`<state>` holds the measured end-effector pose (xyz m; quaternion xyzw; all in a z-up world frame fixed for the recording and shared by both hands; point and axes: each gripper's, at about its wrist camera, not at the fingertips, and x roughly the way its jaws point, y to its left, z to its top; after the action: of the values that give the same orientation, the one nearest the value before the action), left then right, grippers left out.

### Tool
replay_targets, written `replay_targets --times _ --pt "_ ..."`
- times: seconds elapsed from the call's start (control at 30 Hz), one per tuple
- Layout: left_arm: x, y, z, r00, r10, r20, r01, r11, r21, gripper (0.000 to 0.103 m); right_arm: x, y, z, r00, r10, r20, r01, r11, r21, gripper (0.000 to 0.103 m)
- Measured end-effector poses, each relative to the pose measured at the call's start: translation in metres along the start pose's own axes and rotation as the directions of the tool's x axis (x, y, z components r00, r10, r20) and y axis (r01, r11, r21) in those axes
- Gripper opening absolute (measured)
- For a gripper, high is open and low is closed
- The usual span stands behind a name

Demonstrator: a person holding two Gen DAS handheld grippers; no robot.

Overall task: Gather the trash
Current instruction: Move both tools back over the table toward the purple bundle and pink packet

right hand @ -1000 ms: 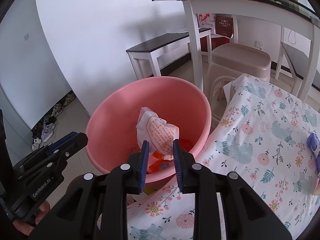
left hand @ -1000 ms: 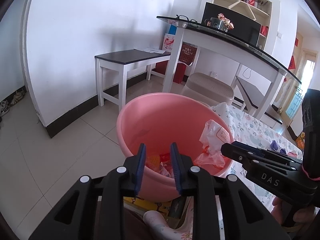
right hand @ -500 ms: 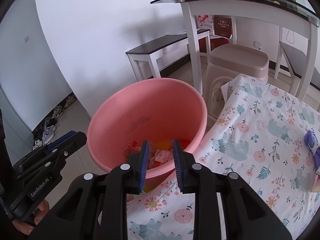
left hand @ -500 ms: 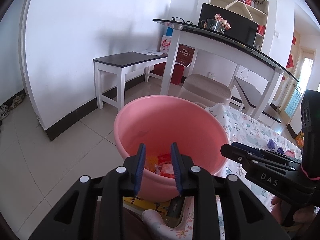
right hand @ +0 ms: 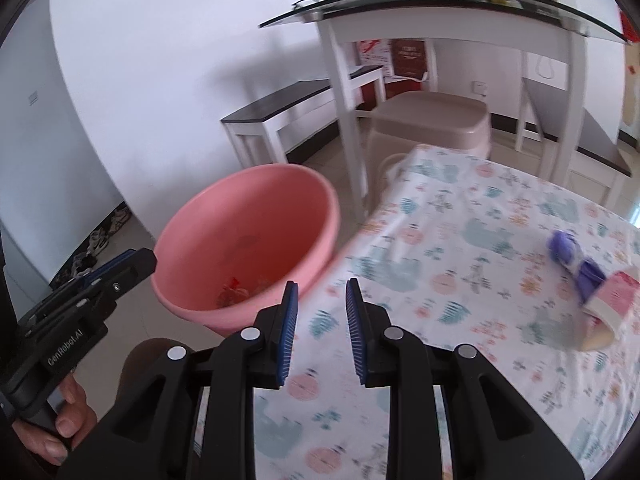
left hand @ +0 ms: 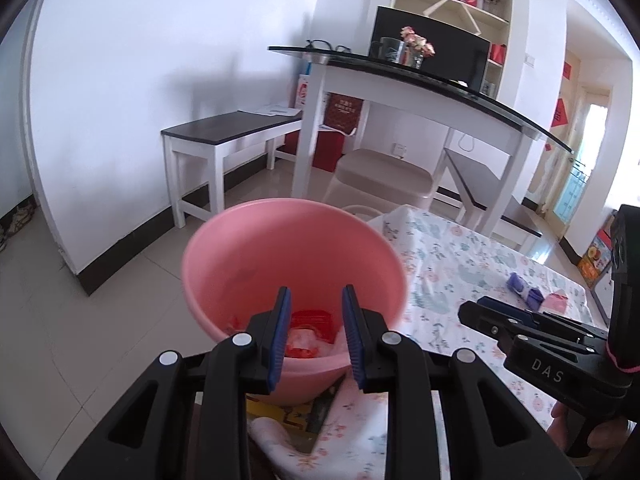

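Note:
A pink basin [left hand: 288,248] stands at the left end of the table and holds red and white wrappers [left hand: 308,328]; it also shows in the right wrist view [right hand: 248,232]. My left gripper [left hand: 316,300] is open and empty over the basin's near rim. My right gripper [right hand: 322,292] is open and empty over the floral tablecloth [right hand: 460,248], just right of the basin. A purple wrapper [right hand: 576,258] and a pink and cream carton [right hand: 608,308] lie on the cloth at the right.
A beige plastic stool [right hand: 432,116] stands behind the table. A glass-topped white desk [left hand: 420,76] and a dark-topped bench [left hand: 228,132] stand by the wall. Tiled floor [left hand: 80,320] lies left of the basin.
The white wrapper held by my right gripper a second ago has dropped into the basin. My right gripper has since swung right, over the tablecloth. Both views have shifted right.

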<state>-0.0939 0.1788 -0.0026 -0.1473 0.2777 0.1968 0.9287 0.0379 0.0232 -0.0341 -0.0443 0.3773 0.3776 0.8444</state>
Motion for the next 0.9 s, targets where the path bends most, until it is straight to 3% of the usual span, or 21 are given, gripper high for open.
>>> replay_targets --times 0.27,0.5,0.9 --pt "0.004 -0.034 -0.002 0.998 -0.064 -0.025 0.065 0.998 0.016 0.025 -0.036 -0.046 -0.016 0.997 -0.075 0.011 0.074 0.993 0.093 0.025" --pt "0.007 -0.072 -0.009 0.991 -0.125 -0.048 0.128 0.988 0.085 0.027 -0.063 -0.084 -0.033 0.990 -0.138 0.008 0.134 0.976 0.171 0.025" --pt "0.019 -0.109 -0.021 0.980 -0.179 -0.082 0.189 0.970 0.151 0.029 -0.097 -0.157 -0.054 0.972 -0.234 0.012 0.213 0.906 0.365 0.025"
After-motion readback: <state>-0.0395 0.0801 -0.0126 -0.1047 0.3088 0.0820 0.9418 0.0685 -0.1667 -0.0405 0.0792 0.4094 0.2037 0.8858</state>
